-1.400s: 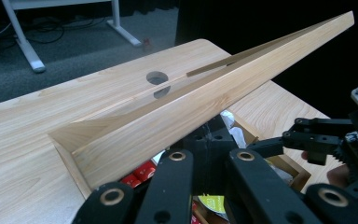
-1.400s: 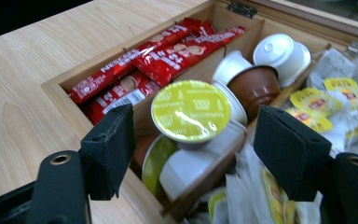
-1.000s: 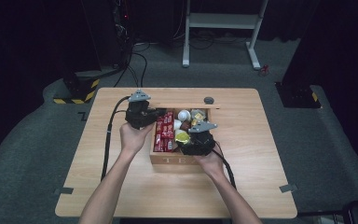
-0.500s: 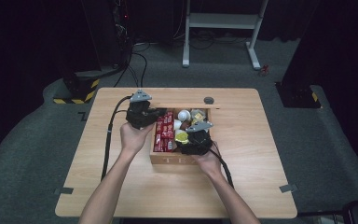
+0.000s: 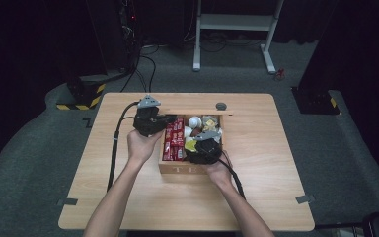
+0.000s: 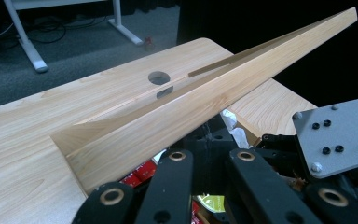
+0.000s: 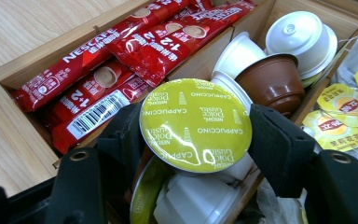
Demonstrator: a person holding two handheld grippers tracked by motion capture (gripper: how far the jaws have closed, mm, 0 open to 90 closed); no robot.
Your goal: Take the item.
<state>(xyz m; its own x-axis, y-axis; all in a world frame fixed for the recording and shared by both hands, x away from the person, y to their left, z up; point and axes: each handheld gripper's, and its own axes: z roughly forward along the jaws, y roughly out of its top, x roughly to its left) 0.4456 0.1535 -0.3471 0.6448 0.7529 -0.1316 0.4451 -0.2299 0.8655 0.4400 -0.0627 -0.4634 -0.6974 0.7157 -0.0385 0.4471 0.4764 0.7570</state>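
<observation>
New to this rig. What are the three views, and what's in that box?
No robot here: a person holds a two-jaw tool in each hand. The high view looks down on the wooden table, with the left tool and right tool over a wooden box. The other two views come from cameras riding on each tool. The box holds red coffee sachets, coffee capsules and tea bags. The right tool is shut on a green-lidded capsule. The left tool view shows the raised lid; its grip is unclear.
</observation>
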